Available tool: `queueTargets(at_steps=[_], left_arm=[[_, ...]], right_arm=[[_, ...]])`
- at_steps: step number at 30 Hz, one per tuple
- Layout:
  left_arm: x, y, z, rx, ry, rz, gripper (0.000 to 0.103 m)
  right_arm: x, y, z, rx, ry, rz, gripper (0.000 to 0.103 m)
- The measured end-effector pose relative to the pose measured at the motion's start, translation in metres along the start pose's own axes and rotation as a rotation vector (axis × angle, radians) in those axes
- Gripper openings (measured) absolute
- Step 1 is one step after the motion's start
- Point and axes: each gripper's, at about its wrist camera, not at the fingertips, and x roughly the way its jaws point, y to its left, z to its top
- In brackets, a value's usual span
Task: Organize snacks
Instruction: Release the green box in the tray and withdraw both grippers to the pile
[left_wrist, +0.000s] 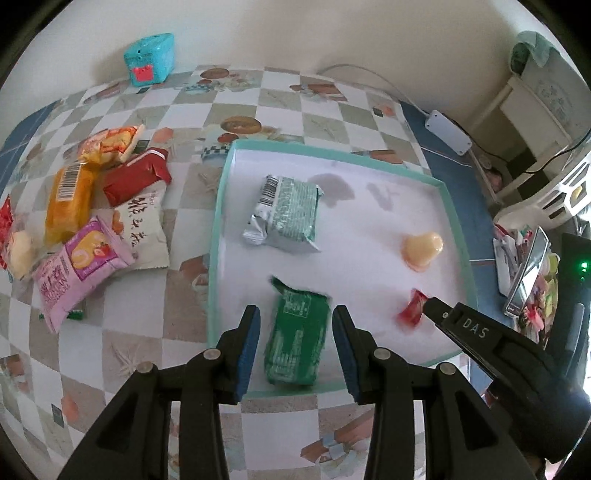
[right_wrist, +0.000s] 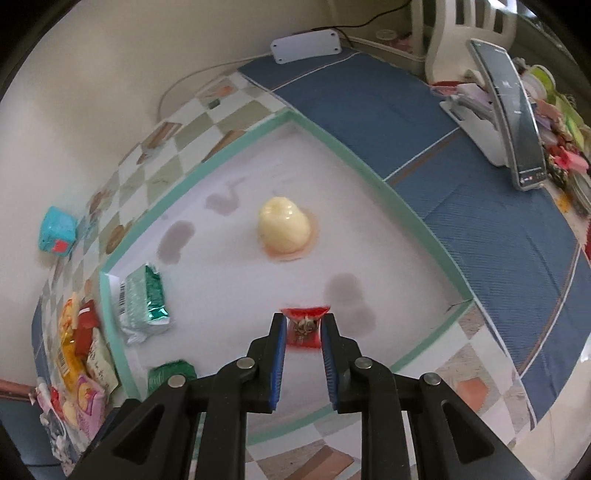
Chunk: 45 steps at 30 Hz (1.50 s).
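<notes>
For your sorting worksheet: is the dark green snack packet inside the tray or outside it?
Inside. The dark green packet lies on the tray's white floor, within its teal rim.

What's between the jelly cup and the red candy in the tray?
Nothing; only bare tray floor separates jelly cup and red candy, clearest in the right wrist view.

Left gripper (left_wrist: 295, 332): black plastic arms, blue ribbed pads, silver round pivot pins | Right gripper (right_wrist: 303, 339): same black build, blue pads, silver pins, white "DAS" lettering on its side
</notes>
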Motion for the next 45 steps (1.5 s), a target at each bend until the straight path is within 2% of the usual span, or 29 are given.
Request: queueTargets(at_steps=[1, 2, 5, 6, 8, 9, 13, 15, 21, 28, 34, 45], left_arm=[[0.0, 0.003, 0.001, -0.01, -0.001, 0.004, 0.051], [0.0, 0.007, 0.002, -0.023, -0.001, 0.007, 0.054], [-0.002, 0.022, 0.005, -0.075, -0.016, 0.045, 0.059], [-0.004, 0.029, 0.006, -0.095, -0.023, 0.064, 0.062], [-0.007, 0.045, 0.007, -0.148, -0.04, 0.126, 0.075], [-0.009, 0.054, 0.008, -0.177, -0.047, 0.158, 0.082], [-0.018, 0.098, 0.009, -0.312, -0.07, 0.299, 0.084], [-0.024, 0.119, 0.007, -0.367, -0.082, 0.347, 0.086], [-0.038, 0.176, -0.001, -0.502, -0.089, 0.483, 0.089], [-0.044, 0.214, -0.006, -0.55, -0.069, 0.546, 0.089], [-0.044, 0.228, -0.006, -0.558, -0.056, 0.515, 0.09], [-0.05, 0.271, -0.014, -0.64, -0.047, 0.487, 0.09]], right_arm=[[0.0, 0.001, 0.0, -0.003, 0.0, -0.006, 0.024], [0.001, 0.001, 0.0, -0.008, 0.002, -0.009, 0.031], [0.004, 0.009, -0.005, -0.033, 0.008, -0.028, 0.06], [0.004, 0.012, -0.006, -0.046, 0.007, -0.032, 0.063], [0.006, 0.02, -0.01, -0.082, 0.008, -0.043, 0.065], [0.006, 0.024, -0.012, -0.096, 0.008, -0.047, 0.07], [0.007, 0.048, -0.025, -0.193, 0.013, -0.02, 0.079], [0.005, 0.061, -0.032, -0.24, 0.003, -0.011, 0.088], [-0.005, 0.087, -0.047, -0.317, -0.024, 0.045, 0.102], [-0.006, 0.107, -0.063, -0.354, -0.015, 0.07, 0.103], [-0.005, 0.127, -0.075, -0.412, -0.028, 0.051, 0.103], [-0.007, 0.176, -0.094, -0.481, -0.002, 0.157, 0.103]])
